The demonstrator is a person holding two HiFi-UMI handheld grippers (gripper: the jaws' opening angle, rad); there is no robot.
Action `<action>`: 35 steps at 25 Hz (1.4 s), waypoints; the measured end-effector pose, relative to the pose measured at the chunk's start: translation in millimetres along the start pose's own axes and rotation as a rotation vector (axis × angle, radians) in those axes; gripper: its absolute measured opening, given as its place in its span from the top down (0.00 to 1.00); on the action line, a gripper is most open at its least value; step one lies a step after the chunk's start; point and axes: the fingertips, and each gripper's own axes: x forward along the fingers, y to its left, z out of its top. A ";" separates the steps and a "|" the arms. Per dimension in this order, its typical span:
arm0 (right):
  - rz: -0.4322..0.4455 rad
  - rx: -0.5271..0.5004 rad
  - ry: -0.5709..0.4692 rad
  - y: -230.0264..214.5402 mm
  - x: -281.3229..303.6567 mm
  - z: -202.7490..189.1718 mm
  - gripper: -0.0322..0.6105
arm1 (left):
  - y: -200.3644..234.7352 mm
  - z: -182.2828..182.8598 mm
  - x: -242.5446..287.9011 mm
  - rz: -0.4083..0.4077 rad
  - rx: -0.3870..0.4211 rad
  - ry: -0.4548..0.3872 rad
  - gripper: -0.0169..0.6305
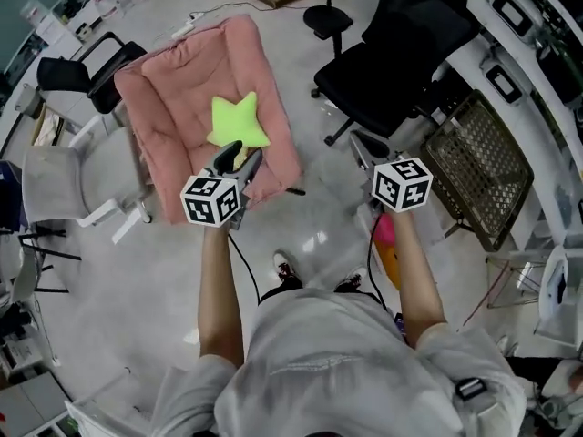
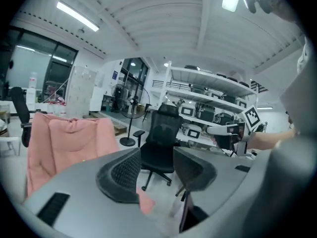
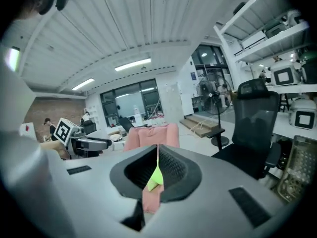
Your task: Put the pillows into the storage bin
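Observation:
A lime-green star pillow (image 1: 239, 121) lies on the seat of a pink padded lounge chair (image 1: 173, 80). My left gripper (image 1: 241, 156) hovers just in front of the pillow, near the chair's front edge. Its jaws are open with nothing between them. In the left gripper view it (image 2: 157, 162) frames a black office chair (image 2: 161, 143), with the pink chair (image 2: 64, 138) to the left. My right gripper (image 1: 364, 150) is raised to the right, shut and holding nothing. Through its slit (image 3: 157, 155) the green pillow (image 3: 156, 175) shows. A brown mesh bin (image 1: 478, 167) stands on the floor at right.
A black office chair (image 1: 383, 57) stands beyond my right gripper, between the pink chair and the mesh bin. White chairs (image 1: 64, 180) are at left. A pink and orange thing (image 1: 388, 248) lies on the floor under my right forearm. Desks and shelves line the right side.

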 end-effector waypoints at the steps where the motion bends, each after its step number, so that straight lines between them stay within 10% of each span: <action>1: 0.024 -0.009 0.003 14.4 13.3 1.0 0.90 | 15.9 0.7 -10.3 0.020 -0.009 -0.011 0.63; 14: 0.187 -0.091 0.107 122.4 142.7 2.5 0.90 | 155.1 -11.9 -83.6 0.205 -0.153 -0.040 0.65; 35: 0.139 0.001 0.382 24.4 406.9 -66.2 0.88 | 359.4 -59.9 103.7 0.198 -0.324 0.182 0.65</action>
